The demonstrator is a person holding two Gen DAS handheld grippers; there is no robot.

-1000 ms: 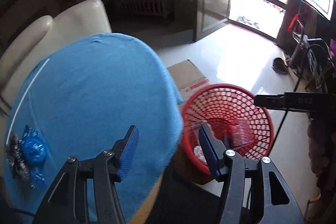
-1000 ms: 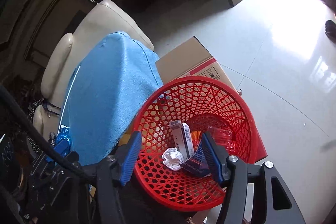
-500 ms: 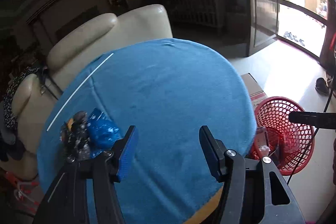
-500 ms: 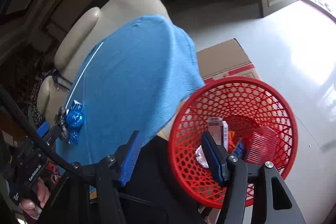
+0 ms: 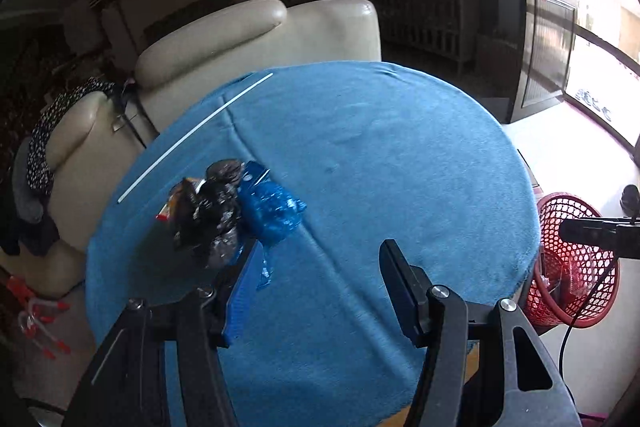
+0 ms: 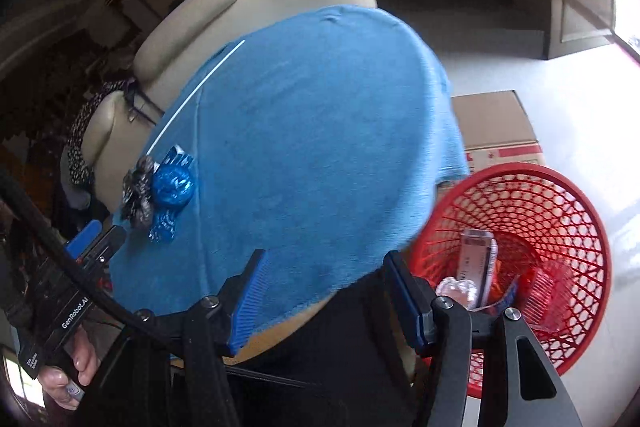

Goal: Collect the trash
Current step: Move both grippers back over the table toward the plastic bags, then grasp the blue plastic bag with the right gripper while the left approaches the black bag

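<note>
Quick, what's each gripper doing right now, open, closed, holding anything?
Left gripper: open, holding nothing, near the blue wrapper.
Right gripper: open, holding nothing.

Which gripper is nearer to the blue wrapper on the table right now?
Left. The left gripper hangs just short of the blue wrapper, one finger beside it, jaws open and empty. The right gripper is over the table's near edge, by the red basket, well away from it.

Both wrist cams downward; shared table (image 5: 400, 155)

Fuzzy matt blue cloth (image 5: 400, 167); crinkled, seemingly foil wrappers (image 5: 248, 211); glossy plastic mesh basket (image 6: 560, 211); smooth leather-like armchair (image 5: 248, 35).
</note>
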